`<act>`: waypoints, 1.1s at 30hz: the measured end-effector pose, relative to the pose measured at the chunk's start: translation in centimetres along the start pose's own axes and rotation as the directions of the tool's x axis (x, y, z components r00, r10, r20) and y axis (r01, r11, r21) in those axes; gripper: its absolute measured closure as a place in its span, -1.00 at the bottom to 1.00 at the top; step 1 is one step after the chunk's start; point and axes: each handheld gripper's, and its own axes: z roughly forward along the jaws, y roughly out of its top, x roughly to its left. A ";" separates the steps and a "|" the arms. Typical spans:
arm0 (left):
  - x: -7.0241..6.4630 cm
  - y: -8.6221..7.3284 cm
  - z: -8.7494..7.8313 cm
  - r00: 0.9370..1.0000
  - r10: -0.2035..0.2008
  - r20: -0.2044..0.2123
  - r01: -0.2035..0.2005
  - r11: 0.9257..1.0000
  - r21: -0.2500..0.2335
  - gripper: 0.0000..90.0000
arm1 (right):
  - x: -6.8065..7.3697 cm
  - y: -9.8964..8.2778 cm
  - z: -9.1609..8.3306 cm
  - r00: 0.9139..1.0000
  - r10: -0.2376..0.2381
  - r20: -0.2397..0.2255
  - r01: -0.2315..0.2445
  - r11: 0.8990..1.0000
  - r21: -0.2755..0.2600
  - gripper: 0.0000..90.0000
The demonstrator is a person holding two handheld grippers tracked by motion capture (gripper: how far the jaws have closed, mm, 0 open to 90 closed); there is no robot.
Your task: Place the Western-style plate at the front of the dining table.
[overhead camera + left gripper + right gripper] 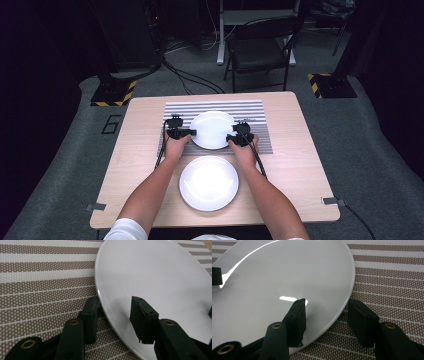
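Grey carpet and a black folding chair (260, 50) lie past the wooden table (145, 150) I work at. On its striped placemat (250, 107) sits the far white plate (212, 129); a second white plate (209, 182) lies nearer me, at six o'clock from it. My left gripper (188, 132) clamps the far plate's rim at nine o'clock — one jaw over, one under. My right gripper (231, 138) straddles the rim near four o'clock, jaws narrow — whether they pinch, I cannot tell.

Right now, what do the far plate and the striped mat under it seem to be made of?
Far plate: likely glazed ceramic, possibly melamine; smooth white with sharp glossy highlights. Striped mat: seemingly woven vinyl or similar synthetic mesh; matte brown and white bands with a dotted weave.
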 end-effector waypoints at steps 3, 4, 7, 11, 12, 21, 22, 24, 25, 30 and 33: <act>-0.1 0.0 0.1 1.000 0.001 -0.001 -0.001 1.000 -0.003 0.29 | 0.0 0.0 0.0 1.000 0.012 -0.002 -0.012 1.000 0.003 0.09; -0.1 0.0 0.1 1.000 0.001 -0.001 -0.001 1.000 -0.003 0.29 | 0.0 0.0 0.0 1.000 0.012 -0.002 -0.012 1.000 0.003 0.09; 0.1 0.0 0.1 1.000 -0.002 0.005 0.002 1.000 -0.007 0.29 | -0.1 0.0 0.0 1.000 0.020 -0.002 -0.020 1.000 -0.008 0.10; 0.2 0.1 0.1 1.000 -0.009 0.010 0.009 1.000 -0.013 0.28 | -0.1 0.0 0.1 1.000 0.023 -0.010 -0.024 1.000 -0.013 0.11; 0.2 0.1 0.1 1.000 -0.008 0.010 0.008 1.000 -0.012 0.28 | -0.1 0.1 0.1 1.000 0.029 -0.013 -0.029 1.000 -0.007 0.11; 0.4 0.2 -0.5 1.000 -0.009 0.016 0.010 1.000 -0.010 0.27 | 0.0 0.2 -0.6 1.000 -0.010 -0.007 0.010 1.000 0.002 0.10; 0.3 0.2 -0.7 1.000 -0.015 0.013 0.015 1.000 -0.016 0.27 | 0.0 0.2 -0.6 1.000 -0.010 -0.007 0.010 1.000 0.002 0.10; 0.4 0.3 -1.2 1.000 -0.006 0.011 0.006 1.000 -0.025 0.24 | 0.1 0.1 -0.9 1.000 -0.021 -0.012 0.021 1.000 -0.005 0.09; 0.5 0.4 -1.5 1.000 -0.003 0.011 0.003 1.000 -0.024 0.24 | 0.1 0.2 -1.1 1.000 -0.024 -0.016 0.024 1.000 -0.009 0.08; 0.5 0.4 -2.6 1.000 0.008 0.026 -0.007 0.999 -0.036 0.17 | 0.1 0.0 -2.5 0.998 -0.050 -0.045 0.048 0.998 -0.042 0.06; 0.1 0.3 -3.2 0.998 0.045 0.035 -0.044 0.998 -0.033 0.14 | 0.0 -0.3 -3.2 0.996 -0.069 -0.058 0.066 0.997 -0.046 0.04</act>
